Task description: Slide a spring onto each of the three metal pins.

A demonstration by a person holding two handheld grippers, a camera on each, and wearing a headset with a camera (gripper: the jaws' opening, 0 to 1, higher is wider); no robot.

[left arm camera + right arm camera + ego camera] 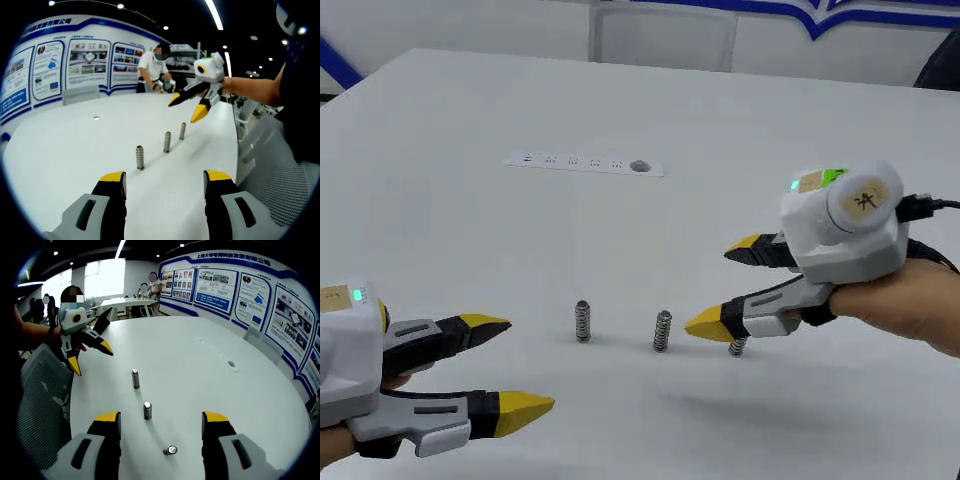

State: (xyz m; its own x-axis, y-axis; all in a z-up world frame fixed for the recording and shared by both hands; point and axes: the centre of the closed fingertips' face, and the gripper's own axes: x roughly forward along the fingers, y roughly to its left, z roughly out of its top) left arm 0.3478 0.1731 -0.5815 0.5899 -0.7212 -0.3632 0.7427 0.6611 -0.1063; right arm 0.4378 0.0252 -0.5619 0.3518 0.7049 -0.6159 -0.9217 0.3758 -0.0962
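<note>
Nearest you, at the lower left of the head view, your left gripper (525, 362) is held low over the white table (800, 150), its yellow-tipped jaws spread wide with nothing between them. Just past it, three springs stand upright in a row on the table: the left spring (583, 321), the middle spring (662, 331) and the right spring (737, 346), evenly spaced and apart from one another. In the right gripper view a round metal pin top (147, 404) shows at the upper end of the middle one. Your right gripper (708, 288) hangs above the right end of the row, jaws wide and empty; its lower tip sits just above the right spring, and the left gripper view shows it clear of the spring. Farther back a white power strip (585, 163) lies flat on the table, and beyond the far edge stands a chair (665, 35).
</note>
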